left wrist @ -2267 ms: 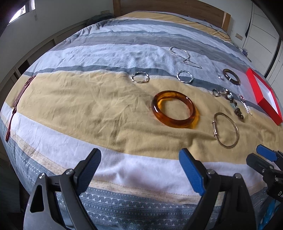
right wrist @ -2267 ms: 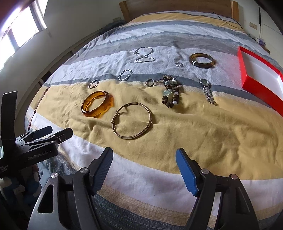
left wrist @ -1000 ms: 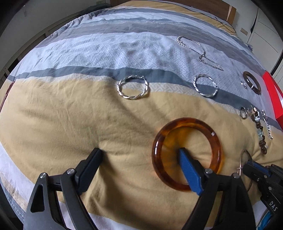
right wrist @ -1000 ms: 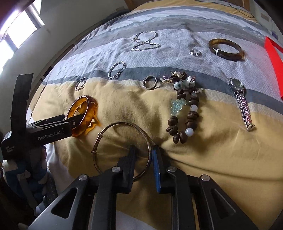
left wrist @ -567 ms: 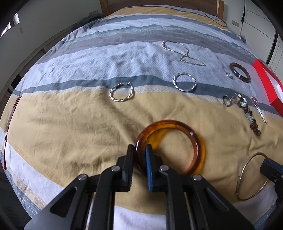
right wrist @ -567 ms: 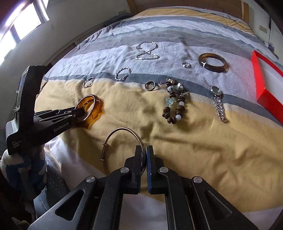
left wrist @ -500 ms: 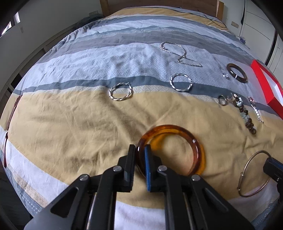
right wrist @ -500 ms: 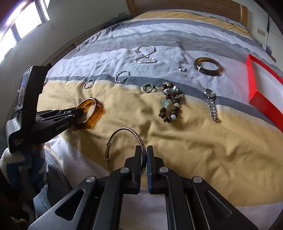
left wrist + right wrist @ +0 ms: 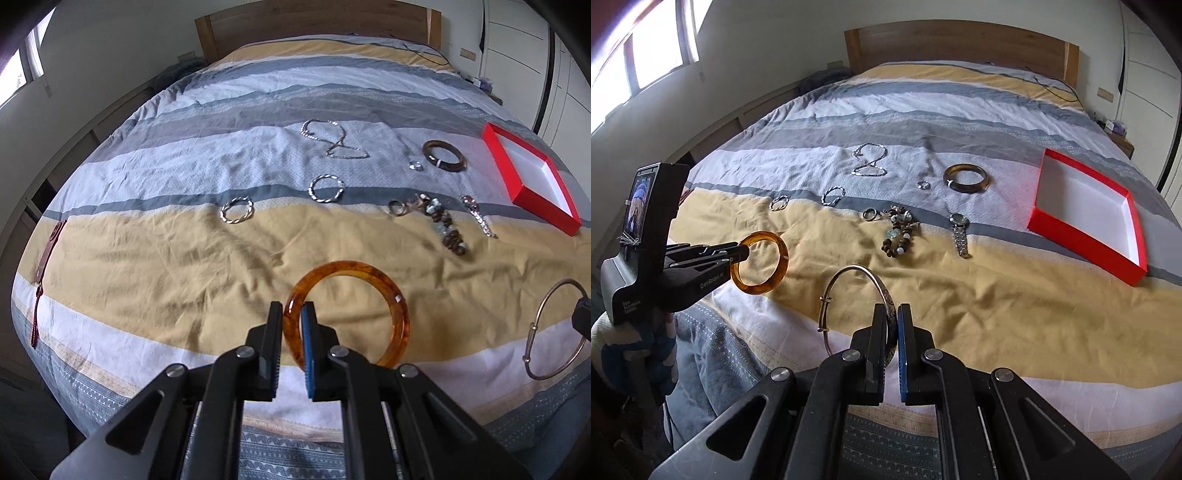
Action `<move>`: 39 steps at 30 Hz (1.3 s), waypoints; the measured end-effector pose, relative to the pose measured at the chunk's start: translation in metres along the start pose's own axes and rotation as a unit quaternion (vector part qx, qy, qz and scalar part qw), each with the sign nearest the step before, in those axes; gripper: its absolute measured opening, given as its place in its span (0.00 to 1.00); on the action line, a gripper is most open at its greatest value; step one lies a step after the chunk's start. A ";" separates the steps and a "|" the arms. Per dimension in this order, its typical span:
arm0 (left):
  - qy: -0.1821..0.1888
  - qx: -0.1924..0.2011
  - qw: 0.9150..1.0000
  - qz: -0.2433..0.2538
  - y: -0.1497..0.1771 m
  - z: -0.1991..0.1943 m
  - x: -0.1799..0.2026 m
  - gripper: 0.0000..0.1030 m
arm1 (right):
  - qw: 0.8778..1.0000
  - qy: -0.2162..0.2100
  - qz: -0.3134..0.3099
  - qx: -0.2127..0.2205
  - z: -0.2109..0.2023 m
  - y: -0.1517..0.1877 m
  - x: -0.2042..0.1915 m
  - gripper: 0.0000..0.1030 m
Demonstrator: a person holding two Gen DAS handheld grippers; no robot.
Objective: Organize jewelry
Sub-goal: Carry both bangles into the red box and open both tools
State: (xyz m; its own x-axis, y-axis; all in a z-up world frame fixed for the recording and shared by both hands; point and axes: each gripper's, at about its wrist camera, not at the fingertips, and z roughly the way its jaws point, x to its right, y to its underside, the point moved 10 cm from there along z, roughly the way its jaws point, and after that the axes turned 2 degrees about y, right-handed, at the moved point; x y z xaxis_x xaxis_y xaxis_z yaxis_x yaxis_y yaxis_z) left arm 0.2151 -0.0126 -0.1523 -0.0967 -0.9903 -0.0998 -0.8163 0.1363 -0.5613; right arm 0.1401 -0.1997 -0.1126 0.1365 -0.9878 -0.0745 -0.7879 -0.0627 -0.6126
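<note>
1. An amber bangle (image 9: 347, 314) is pinched at its near-left rim between the 2 fingers of the left gripper (image 9: 291, 332), and it is lifted clear of the bedspread (image 9: 147, 258) (the right wrist view shows it hanging in the air off the gripper's tip (image 9: 759, 263)).
2. A thin metal bangle (image 9: 857, 302) with a small sliding clasp stands up on edge in the right gripper (image 9: 893, 332), which clamps its near-right rim; the rest of the ring rises above the yellow band of the cover.
3. The 2 held bangles are side by side, near each other but apart.
4. Further up the bed lie the other pieces, all flat on the cover: 2 twisted silver bracelets (image 9: 237, 210) (image 9: 326, 188), a silver chain necklace (image 9: 334, 142), a small ring (image 9: 415, 166), a dark brown bangle (image 9: 443, 156), a plain band ring (image 9: 397, 208), a beaded bracelet (image 9: 447, 225) and a wristwatch (image 9: 960, 230).
5. An open red box (image 9: 1086, 236) with a white inside sits at the right of the bed, well apart from both grippers. Nothing lies between it and the right gripper.
6. Both grippers are squeezed narrow, each fingertip pair held apart only by the bangle's rim.
7. A dark red tasselled strap (image 9: 44, 266) lies at the far left edge.
</note>
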 end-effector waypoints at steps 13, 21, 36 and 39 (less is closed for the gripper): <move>0.052 0.034 0.996 0.071 -0.047 -0.031 0.112 0.09 | 0.997 0.042 0.060 0.029 -0.036 0.007 0.088 0.06; 0.099 0.048 0.987 0.114 -0.109 -0.018 0.203 0.09 | 0.991 0.086 0.094 0.045 -0.031 -0.029 0.183 0.06; 0.132 0.024 0.972 0.195 -0.177 0.093 0.365 0.09 | 0.984 0.122 0.127 0.014 0.079 -0.081 0.331 0.06; 0.127 0.004 0.972 0.198 -0.169 0.115 0.369 0.09 | 0.985 0.129 0.111 -0.003 0.096 -0.077 0.339 0.06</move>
State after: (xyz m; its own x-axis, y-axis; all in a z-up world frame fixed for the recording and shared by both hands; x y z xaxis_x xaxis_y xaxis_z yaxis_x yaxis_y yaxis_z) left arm 0.3830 -0.3976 -0.1888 -0.5402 -0.8350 -0.1047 -0.6820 0.5073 -0.5269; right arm 0.3046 -0.5158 -0.1663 -0.1953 -0.9807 -0.0038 -0.7844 0.1585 -0.5997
